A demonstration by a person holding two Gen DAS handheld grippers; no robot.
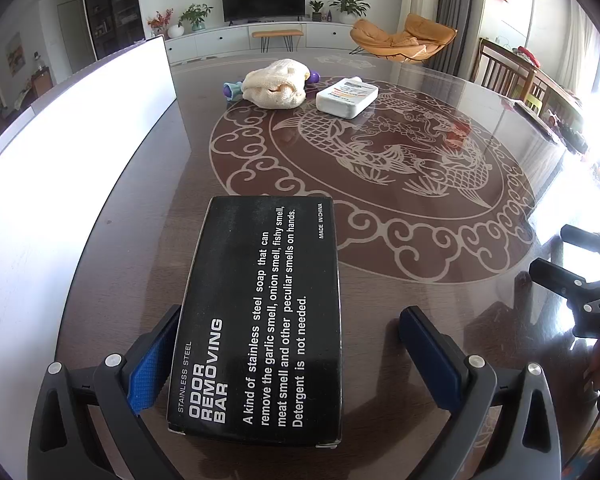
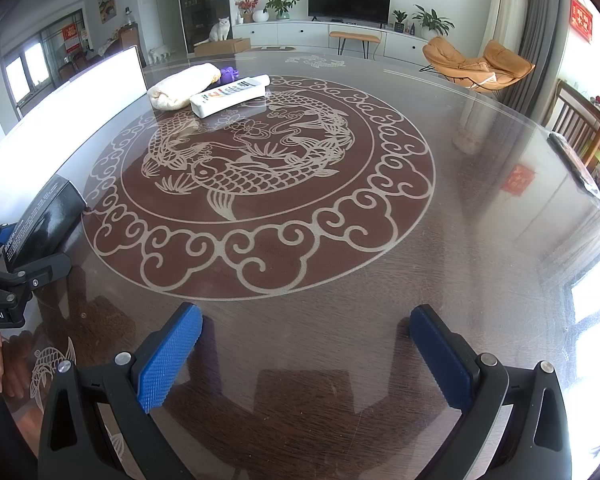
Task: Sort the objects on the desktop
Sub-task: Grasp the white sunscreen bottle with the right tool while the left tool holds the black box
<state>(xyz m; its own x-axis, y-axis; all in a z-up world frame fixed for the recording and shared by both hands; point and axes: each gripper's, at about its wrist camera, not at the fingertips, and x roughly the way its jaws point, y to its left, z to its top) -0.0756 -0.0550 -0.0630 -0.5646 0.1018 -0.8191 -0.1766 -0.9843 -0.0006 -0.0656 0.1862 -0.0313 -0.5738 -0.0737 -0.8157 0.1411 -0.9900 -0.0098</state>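
Note:
A black box (image 1: 260, 312) printed "ODOR REMOVING BAR" lies between the fingers of my left gripper (image 1: 292, 360). The jaws are wide open; the left pad (image 1: 152, 364) touches the box's side, the right pad (image 1: 432, 360) stands apart. The box also shows at the left edge of the right wrist view (image 2: 44, 216). My right gripper (image 2: 304, 356) is open and empty over the table. Far across the table lie a cream cloth (image 1: 276, 84), a white bottle (image 1: 346, 96) on its side and a purple toy (image 1: 232, 90) partly hidden by the cloth.
A white bin wall (image 1: 80, 152) stands along the table's left side. The glass-topped table (image 2: 480, 240) has a round fish pattern in the middle. My right gripper shows at the right edge of the left wrist view (image 1: 580, 280). Chairs stand at the far right.

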